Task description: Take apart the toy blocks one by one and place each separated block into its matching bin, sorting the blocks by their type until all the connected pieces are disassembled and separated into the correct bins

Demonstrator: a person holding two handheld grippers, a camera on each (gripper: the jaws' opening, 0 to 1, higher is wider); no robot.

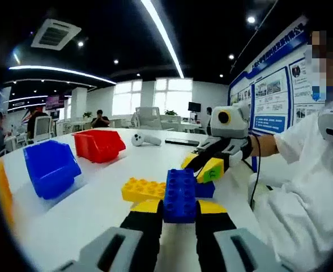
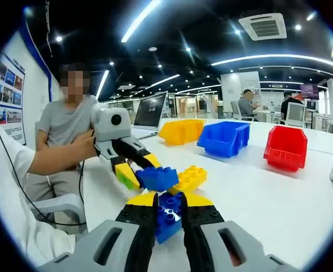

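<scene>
Blue plastic sits clamped between my left gripper's [image 1: 179, 212] jaws: a blue block [image 1: 179, 194] whose long axis runs straight away from me along the jaws, studs up, held just above the white table [image 1: 98, 215]. A yellow block [image 1: 143, 189] juts off its left side, lying crosswise. My right gripper [image 1: 206, 167] comes in from the right; in the right gripper view its jaws [image 2: 170, 212] pinch another blue block [image 2: 167, 217] at the assembly's end, studs facing the camera. On the table stand a yellow bin [image 2: 180, 131], a blue bin [image 1: 50, 168] and a red bin [image 1: 99, 145]. Ceiling light strips [image 1: 162, 35] run overhead in an open office.
</scene>
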